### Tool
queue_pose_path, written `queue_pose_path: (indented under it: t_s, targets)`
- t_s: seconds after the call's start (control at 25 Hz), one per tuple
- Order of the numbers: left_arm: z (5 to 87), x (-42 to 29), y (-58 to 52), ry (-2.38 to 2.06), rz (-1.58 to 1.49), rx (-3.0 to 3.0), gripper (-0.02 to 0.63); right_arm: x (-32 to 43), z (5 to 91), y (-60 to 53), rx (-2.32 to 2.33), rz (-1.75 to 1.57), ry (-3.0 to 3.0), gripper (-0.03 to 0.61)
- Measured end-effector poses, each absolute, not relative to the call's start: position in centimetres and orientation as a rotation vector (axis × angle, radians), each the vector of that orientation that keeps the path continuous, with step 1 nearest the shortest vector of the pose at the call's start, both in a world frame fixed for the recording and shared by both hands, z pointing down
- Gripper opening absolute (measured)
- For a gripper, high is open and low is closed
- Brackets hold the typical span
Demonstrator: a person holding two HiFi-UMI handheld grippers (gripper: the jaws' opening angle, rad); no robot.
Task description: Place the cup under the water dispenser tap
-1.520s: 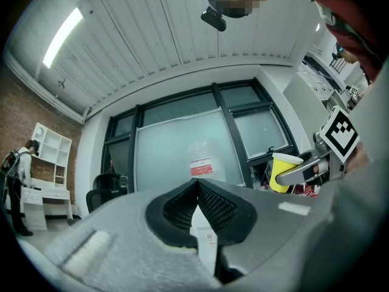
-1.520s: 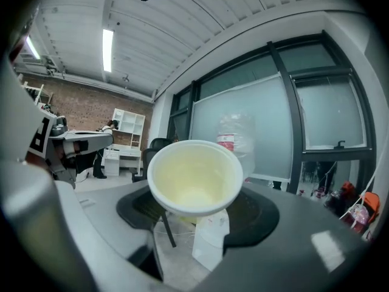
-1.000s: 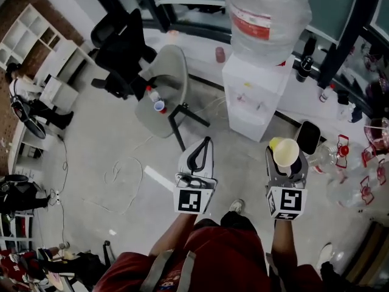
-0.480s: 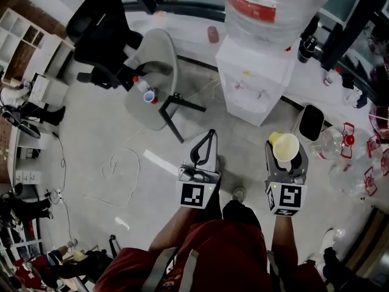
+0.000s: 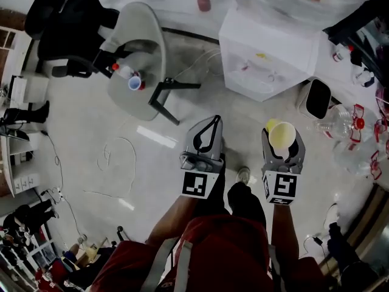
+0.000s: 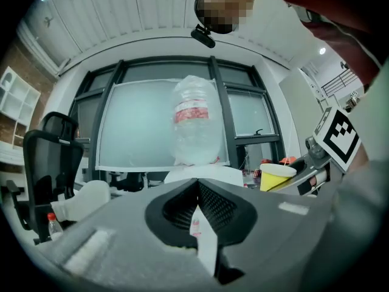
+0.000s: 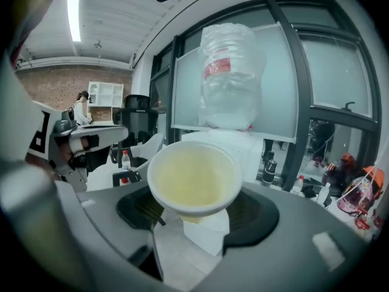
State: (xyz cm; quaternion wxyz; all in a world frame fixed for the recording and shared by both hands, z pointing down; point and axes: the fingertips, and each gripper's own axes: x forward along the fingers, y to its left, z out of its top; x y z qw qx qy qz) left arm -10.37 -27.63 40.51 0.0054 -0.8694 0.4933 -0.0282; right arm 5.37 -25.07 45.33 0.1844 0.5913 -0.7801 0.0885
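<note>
A yellow paper cup (image 5: 282,135) stands upright between the jaws of my right gripper (image 5: 281,145), which is shut on it. In the right gripper view the cup (image 7: 193,178) looks empty and hides much of the jaws. The white water dispenser (image 5: 267,53) stands ahead on the floor, with a big clear bottle (image 7: 231,78) on top; its taps (image 5: 252,72) face me. My left gripper (image 5: 206,135) hangs beside the right one, shut with nothing in it; its jaw tips meet (image 6: 197,184). Both grippers are short of the dispenser (image 6: 200,174).
A grey chair (image 5: 137,59) with a small bottle and a cup on its seat stands left of the dispenser. A black office chair (image 5: 61,17) is further left. A black bin (image 5: 318,99) and clear bottles (image 5: 346,123) lie right of the dispenser. A cable (image 5: 115,157) loops on the floor.
Both grippers have sunk and come nearer the dispenser, which now sits higher and larger in the head view. The cup has stayed in the right gripper.
</note>
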Motion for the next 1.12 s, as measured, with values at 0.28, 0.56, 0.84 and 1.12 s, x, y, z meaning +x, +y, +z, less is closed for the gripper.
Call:
queue_pose_path:
  t_s: [0.28, 0.56, 0.84, 1.12]
  targets:
    - [48.3, -11.1, -29.6, 1.493, -0.115, -2.784, 0.000, 4.2, 54.5, -26.9, 1.676, 0.353, -2.122, 0.284]
    - [57.7, -10.6, -29.9, 1.466, -0.259, -2.845, 0.000, 4.1, 64.1, -26.8, 1.639, 0.417, -2.058, 0.284]
    - [66.4, -9.5, -29.8, 1.445, -0.346, -2.923, 0.000, 4.1, 72.4, -25.9, 1.623, 0.491, -2.008, 0.284]
    - [72.2, -9.0, -29.3, 1.441, -0.429, -2.966, 0.000, 4.2, 77.7, -24.4, 1.599, 0.549, -1.973, 0.284]
